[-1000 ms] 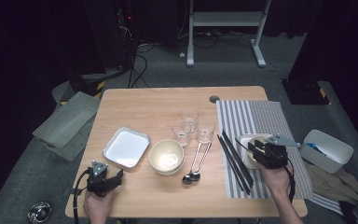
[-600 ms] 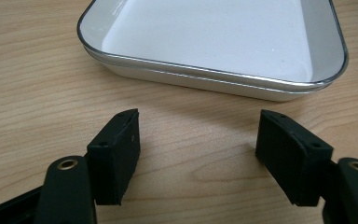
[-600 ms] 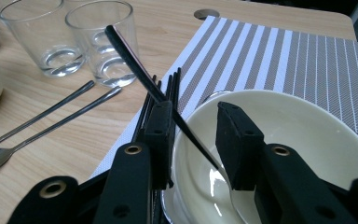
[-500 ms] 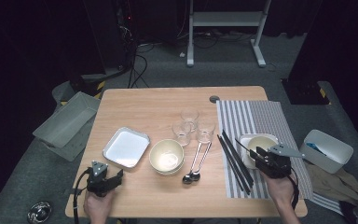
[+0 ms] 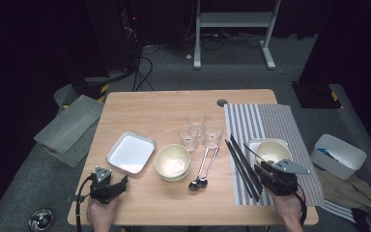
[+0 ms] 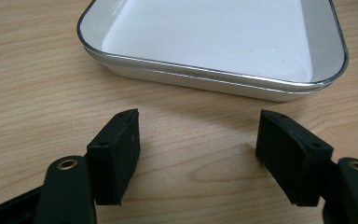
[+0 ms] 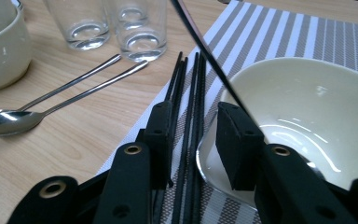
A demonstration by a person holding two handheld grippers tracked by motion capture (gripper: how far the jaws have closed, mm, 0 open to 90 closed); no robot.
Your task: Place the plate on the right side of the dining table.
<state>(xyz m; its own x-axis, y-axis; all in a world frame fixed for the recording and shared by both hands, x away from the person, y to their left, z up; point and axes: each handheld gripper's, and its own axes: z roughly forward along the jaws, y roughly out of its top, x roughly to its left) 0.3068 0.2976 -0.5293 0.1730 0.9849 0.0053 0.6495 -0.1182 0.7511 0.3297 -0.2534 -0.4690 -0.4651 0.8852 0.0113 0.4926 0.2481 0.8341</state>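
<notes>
My left gripper point(image 5: 117, 181) rests at the table's near left corner, jaws wide open with bare wood between them point(image 6: 198, 149). Just ahead of it lies a white enamel tray point(image 6: 214, 42) point(image 5: 131, 153). My right gripper point(image 5: 264, 170) hovers low over the striped placemat point(image 5: 270, 121). Its jaws point(image 7: 193, 135) stand partly open astride several black chopsticks point(image 7: 189, 93) point(image 5: 241, 162) that lie on the mat; the pads do not press them. Right of the jaws a cream bowl point(image 7: 307, 102) point(image 5: 272, 151) sits on a white square plate.
A second cream bowl point(image 5: 173, 162) stands mid-table, with two spoons point(image 5: 200, 169) beside it and three clear glasses point(image 5: 196, 118) behind. A grey bin point(image 5: 70, 126) sits off the table's left edge and a white box point(image 5: 338, 155) off its right.
My right gripper has drawn back toward the near edge, off the bowl on the placemat, which is now uncovered. The left gripper has stayed put.
</notes>
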